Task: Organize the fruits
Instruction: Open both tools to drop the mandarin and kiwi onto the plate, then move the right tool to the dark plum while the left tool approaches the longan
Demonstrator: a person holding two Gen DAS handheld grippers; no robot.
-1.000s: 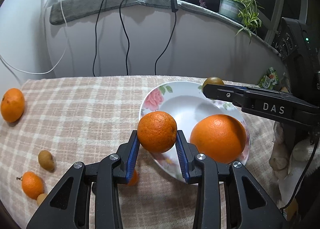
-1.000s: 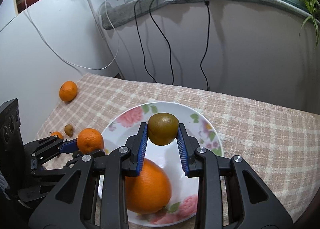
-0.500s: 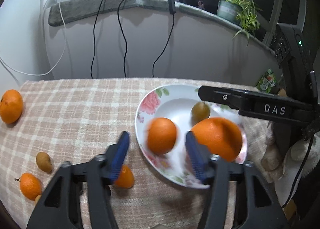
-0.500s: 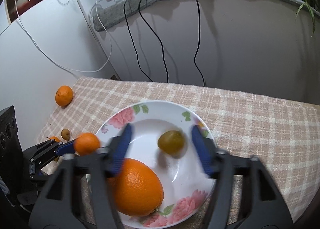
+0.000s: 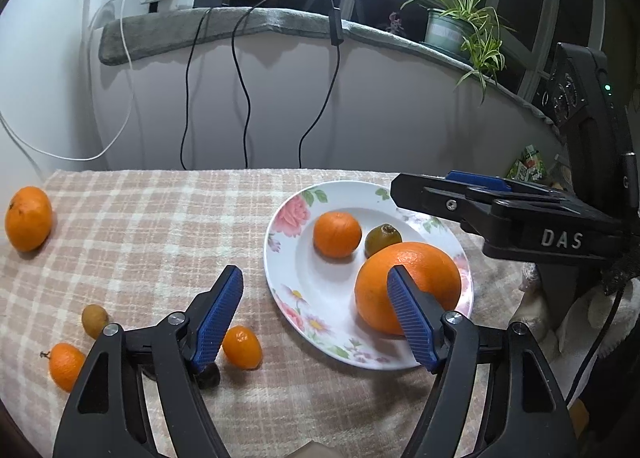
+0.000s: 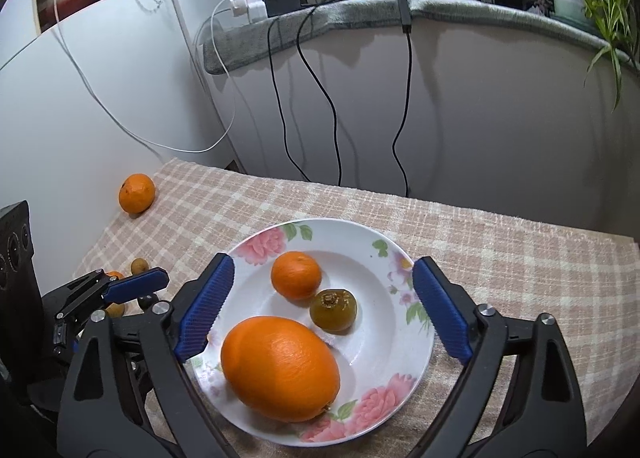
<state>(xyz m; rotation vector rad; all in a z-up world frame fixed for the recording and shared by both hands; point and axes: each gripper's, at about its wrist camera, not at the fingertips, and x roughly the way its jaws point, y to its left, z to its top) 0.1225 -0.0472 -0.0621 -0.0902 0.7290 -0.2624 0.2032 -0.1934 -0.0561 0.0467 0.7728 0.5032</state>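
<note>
Item: fruit sorting, part done. Plate point(image 6: 404, 258), floral rim, centre of the right wrist frame, on the checked worktop point(image 5: 152, 218); holds one large orange point(image 6: 280, 368) lower centre, one mandarin point(image 6: 296, 275) above it, and a brown-green fruit point(image 6: 333, 309), kind not certain, just beside both. Left gripper point(image 5: 316, 312): jaws wide apart, empty, lower centre of the left wrist frame, near the plate's left rim. Right gripper point(image 6: 322, 306): jaws wide apart, empty, straddling the plate from above. Loose stock on the worktop in the left wrist frame: a larger mandarin point(image 5: 28, 218) at far left edge; small orange fruit point(image 5: 242, 347) just beside the left blue pad; small brown fruit point(image 5: 95, 321) and stemmed small orange fruit point(image 5: 66, 366) at lower left. Step in hand, judged: fetch the next loose fruit. Handling note: the nearest piece is small and rounded, so centre it between the pads, close gently, and release low over a bare part of the plate to prevent rolling.
</note>
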